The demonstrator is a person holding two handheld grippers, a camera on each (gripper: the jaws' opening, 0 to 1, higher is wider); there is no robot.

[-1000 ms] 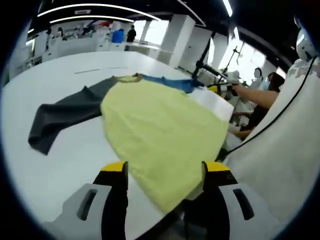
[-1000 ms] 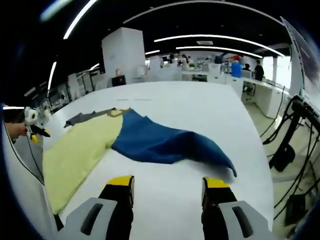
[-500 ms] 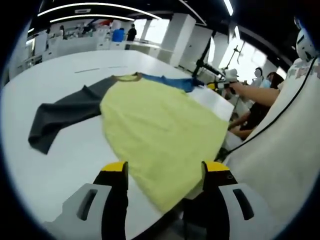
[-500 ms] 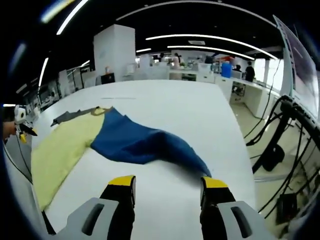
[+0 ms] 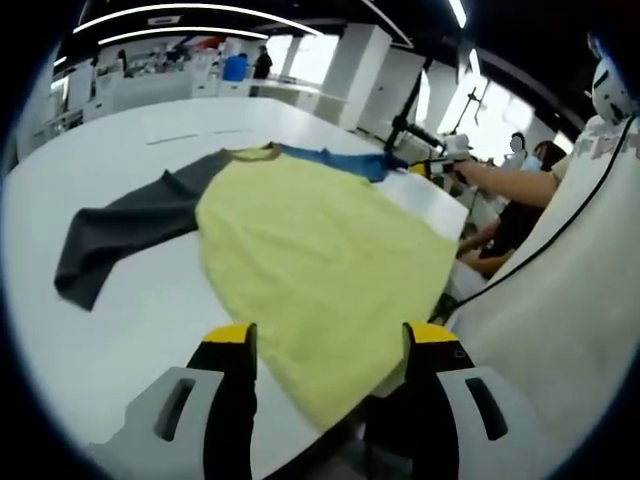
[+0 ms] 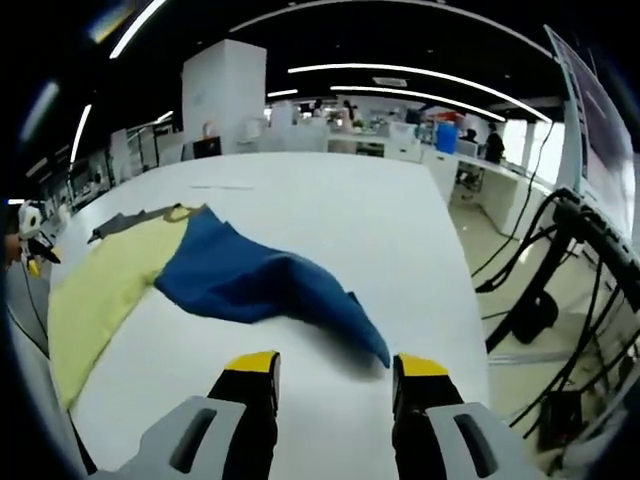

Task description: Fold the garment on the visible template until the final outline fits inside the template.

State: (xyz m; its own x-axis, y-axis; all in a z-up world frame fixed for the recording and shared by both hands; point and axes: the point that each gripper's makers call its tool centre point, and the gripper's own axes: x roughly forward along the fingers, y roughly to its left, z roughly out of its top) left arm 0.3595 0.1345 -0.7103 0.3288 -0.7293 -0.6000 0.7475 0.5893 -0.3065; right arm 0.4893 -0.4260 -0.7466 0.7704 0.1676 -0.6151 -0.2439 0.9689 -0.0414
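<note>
White table [image 6: 330,215] carries yellow shirt [image 5: 320,260]; blue sleeve [image 6: 260,285] tip at 12 o'clock of right gripper [image 6: 328,375], possibly touching. Left gripper [image 5: 328,345] and right both spread, empty.

Yellow-bodied garment [image 5: 320,265] lies flat on the white table [image 5: 130,330], hem overhanging its near edge; left gripper [image 5: 330,340] open above

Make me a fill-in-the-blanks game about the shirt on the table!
1. The shirt's big middle part is ______.
2. One sleeve is dark grey, and the other sleeve is ______.
3. The shirt lies on a ______ table.
4. The right gripper's jaws are ______, just short of the blue sleeve's tip.

Missing words: yellow; blue; white; open
</note>
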